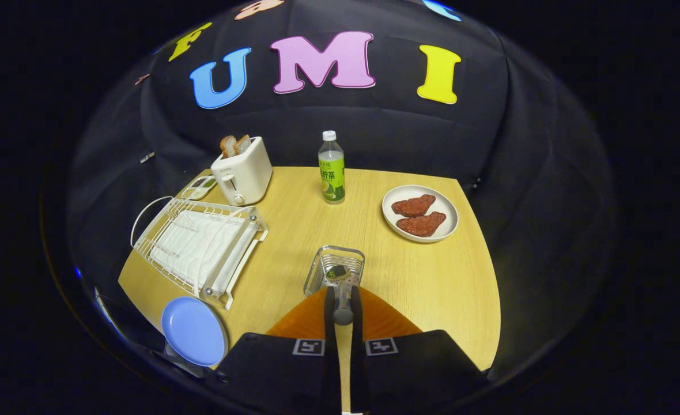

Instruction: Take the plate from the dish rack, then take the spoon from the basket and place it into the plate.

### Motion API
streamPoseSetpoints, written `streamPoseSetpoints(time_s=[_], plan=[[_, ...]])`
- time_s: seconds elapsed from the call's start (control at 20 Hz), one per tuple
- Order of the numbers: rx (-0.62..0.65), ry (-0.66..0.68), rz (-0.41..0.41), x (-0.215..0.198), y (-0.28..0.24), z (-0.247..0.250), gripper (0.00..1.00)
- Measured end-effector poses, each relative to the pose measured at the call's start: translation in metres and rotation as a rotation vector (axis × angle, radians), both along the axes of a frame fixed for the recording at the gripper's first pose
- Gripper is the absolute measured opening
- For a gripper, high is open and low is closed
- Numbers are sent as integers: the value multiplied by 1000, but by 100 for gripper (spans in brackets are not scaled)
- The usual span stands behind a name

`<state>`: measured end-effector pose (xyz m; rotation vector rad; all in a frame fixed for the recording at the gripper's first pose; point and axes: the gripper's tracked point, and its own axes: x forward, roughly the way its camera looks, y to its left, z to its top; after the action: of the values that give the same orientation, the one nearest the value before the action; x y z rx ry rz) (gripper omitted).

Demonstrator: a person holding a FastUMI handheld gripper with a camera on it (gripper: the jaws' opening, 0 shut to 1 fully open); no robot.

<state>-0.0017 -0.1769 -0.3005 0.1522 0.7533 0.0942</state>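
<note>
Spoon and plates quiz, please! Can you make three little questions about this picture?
1. True or false: the blue plate stands in the dish rack.
2. What is pinched between the fingers of the hand-held gripper? A) spoon B) a bottle C) a toaster
3. Fill in: the white plate holds ___ brown pieces of food.
Key: 1 false, it lies on the table beside the rack; 2 A; 3 two.

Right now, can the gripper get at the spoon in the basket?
Likely yes: the spoon sticks its handle out of the basket, and the handle sits between the fingers of the gripper, which look closed on it. Nothing blocks it.
</note>
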Motion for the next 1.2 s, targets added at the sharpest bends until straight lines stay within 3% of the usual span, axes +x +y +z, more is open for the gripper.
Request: streamPoseSetpoints(time_s=[0.15,0.3,0.55,0.75,0.95,1.2], plan=[[12,-73,25,-14,21,49,10],[103,-112,86,-37,67,83,10],[207,-109,204,-75,154,94,11],[237,-60,318,-100,220,71,10],[209,34,400,-121,270,15,11],[176,55,425,-122,297,-25,11]])
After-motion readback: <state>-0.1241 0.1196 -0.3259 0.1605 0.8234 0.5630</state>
